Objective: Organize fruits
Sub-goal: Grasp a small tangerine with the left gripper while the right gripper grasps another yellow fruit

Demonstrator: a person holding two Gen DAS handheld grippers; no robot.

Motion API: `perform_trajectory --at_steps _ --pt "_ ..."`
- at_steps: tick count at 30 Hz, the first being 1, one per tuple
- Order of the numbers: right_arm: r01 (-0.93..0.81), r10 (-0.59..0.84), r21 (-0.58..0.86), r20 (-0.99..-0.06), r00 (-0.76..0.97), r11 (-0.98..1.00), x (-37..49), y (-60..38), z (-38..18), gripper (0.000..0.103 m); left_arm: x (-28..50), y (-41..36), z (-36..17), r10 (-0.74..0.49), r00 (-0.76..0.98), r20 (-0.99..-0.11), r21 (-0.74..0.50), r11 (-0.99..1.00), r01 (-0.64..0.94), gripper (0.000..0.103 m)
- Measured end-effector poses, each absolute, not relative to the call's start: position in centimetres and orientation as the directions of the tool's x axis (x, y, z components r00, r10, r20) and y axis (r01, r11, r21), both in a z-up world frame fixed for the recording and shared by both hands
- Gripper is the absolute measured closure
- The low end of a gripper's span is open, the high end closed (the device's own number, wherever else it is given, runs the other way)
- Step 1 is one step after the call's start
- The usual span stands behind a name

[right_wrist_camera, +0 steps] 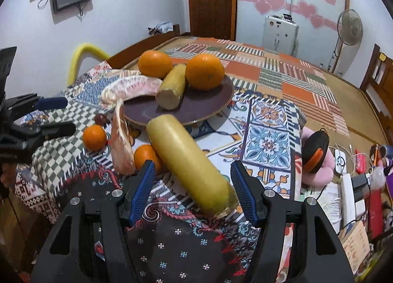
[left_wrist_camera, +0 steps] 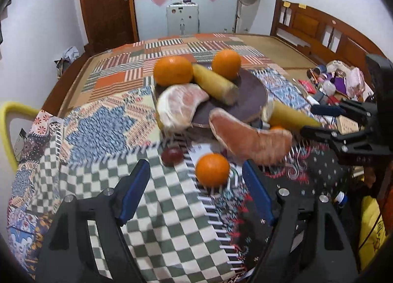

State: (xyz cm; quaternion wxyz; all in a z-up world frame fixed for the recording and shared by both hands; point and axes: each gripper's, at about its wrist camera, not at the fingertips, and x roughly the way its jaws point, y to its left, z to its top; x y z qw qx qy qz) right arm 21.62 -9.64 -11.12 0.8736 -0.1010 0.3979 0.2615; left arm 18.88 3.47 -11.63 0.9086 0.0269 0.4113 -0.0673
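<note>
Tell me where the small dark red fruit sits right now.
In the left wrist view the small dark red fruit lies on the checked cloth, off the plate, just left of the loose small orange.

On the patchwork-covered bed [left_wrist_camera: 118,81], the near checked cloth in front of the left gripper [left_wrist_camera: 196,175] lies open, with only a small orange [left_wrist_camera: 212,169] and a dark red fruit [left_wrist_camera: 172,156] in its path. Beyond them a pomelo wedge [left_wrist_camera: 250,140] lies across the approach to the brown plate [right_wrist_camera: 196,108], which is crowded along its back and left by two oranges, a yellow stalk [right_wrist_camera: 172,87] and another wedge, leaving only its front right bare. The right gripper [right_wrist_camera: 194,184] has a long yellow stalk [right_wrist_camera: 189,162] lying slantwise between its open jaws, and clutter [right_wrist_camera: 356,184] fills the bed's far right side.
</note>
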Motion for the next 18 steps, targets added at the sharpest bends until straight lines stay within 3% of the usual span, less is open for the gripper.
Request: perform_trajectory --at_steps 12,15,18 --pt "-0.552 0.376 0.025 -0.758 0.533 0.833 22.2 -9.6 -12.7 0.045 19.5 2.5 -14.4 -0.128 0.620 -0.774 -0.032 0.986 0.164 0.026" --pt "-0.553 0.399 0.050 -0.747 0.532 0.832 21.9 -10.0 -12.6 0.050 19.5 2.3 -14.3 -0.135 0.632 -0.763 -0.031 0.984 0.173 0.026" --pt "-0.543 0.409 0.063 -0.731 0.546 0.838 20.8 -10.6 -12.5 0.063 19.5 2.1 -14.2 -0.136 0.644 -0.753 -0.024 0.983 0.180 0.032"
